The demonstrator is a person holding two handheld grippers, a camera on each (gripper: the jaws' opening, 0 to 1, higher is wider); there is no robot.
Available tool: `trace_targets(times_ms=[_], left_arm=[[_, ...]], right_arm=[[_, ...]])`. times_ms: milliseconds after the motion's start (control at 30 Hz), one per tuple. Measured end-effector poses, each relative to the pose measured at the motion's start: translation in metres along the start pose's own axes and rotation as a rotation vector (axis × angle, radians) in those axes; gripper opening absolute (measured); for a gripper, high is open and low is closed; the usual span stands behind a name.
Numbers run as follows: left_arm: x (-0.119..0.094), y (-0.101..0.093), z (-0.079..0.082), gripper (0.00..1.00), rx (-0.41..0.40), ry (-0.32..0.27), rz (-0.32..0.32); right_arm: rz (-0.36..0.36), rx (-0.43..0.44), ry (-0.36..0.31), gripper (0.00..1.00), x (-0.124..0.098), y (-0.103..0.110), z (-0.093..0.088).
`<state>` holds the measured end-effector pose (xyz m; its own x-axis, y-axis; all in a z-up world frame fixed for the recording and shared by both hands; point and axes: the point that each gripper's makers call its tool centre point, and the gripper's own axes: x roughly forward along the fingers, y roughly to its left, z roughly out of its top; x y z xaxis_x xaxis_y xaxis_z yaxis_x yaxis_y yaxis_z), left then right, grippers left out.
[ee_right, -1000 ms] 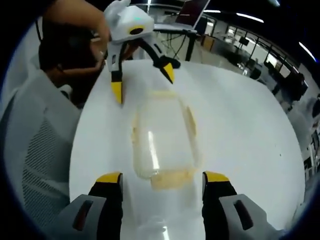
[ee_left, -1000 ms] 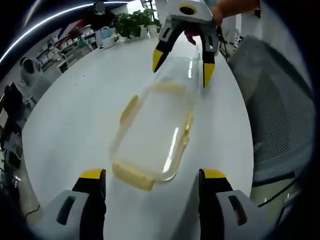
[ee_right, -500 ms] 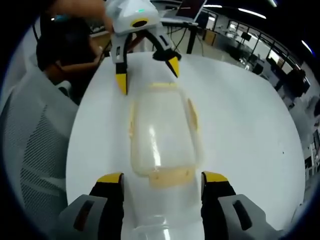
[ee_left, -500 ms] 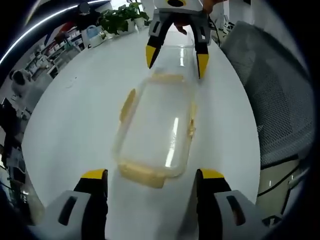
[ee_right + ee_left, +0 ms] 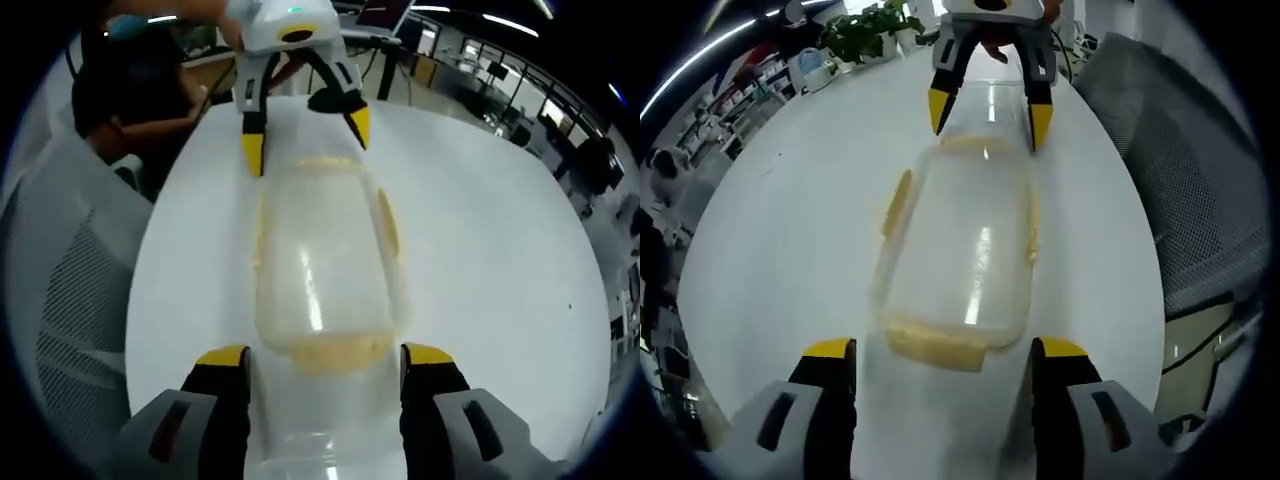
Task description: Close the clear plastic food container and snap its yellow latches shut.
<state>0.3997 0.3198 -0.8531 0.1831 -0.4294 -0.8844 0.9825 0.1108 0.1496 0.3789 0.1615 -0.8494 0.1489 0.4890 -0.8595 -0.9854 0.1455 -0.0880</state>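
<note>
The white round table (image 5: 790, 230) spreads under everything; along one side stands a grey mesh office chair (image 5: 1185, 190), seen again in the right gripper view (image 5: 60, 300); far off are potted plants (image 5: 875, 25) and shelving, too small to read, and no writing or brand can be made out anywhere.

On the table lies the clear plastic food container (image 5: 960, 250), lid down on it, long axis running from one gripper to the other; in the right gripper view it sits just ahead of the jaws (image 5: 322, 265). Its yellow latches stick outward from the rim: a long one on the side (image 5: 897, 203), one on the opposite side (image 5: 1032, 225), an end latch (image 5: 936, 347) nearest the left gripper and an end latch (image 5: 335, 350) nearest the right gripper; whether any is snapped I cannot tell.

Against a second ago, both grippers have closed in: the container's near end now reaches between each gripper's yellow tips, and the far gripper looms nearer its other end.

The left gripper (image 5: 937, 355) has its jaws spread wide, straddling the end latch, gripping nothing; the right gripper (image 5: 325, 358) is likewise spread wide astride its end, nothing clamped; a hand (image 5: 205, 10) holds the far gripper.
</note>
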Motion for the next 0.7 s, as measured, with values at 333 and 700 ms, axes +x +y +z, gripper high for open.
trace_targets(times_ms=[333,700], left_arm=[[0.0032,-0.0027,-0.0016,0.63,0.016,0.024,-0.082],[0.0051,-0.0016,-0.0022,0.59,0.032,0.032,-0.125]], right_arm=[[0.006,-0.008,0.008,0.58,0.0024,-0.0028,-0.0013],[0.013,-0.019,0.03,0.56,0.0055,-0.005,-0.0039]])
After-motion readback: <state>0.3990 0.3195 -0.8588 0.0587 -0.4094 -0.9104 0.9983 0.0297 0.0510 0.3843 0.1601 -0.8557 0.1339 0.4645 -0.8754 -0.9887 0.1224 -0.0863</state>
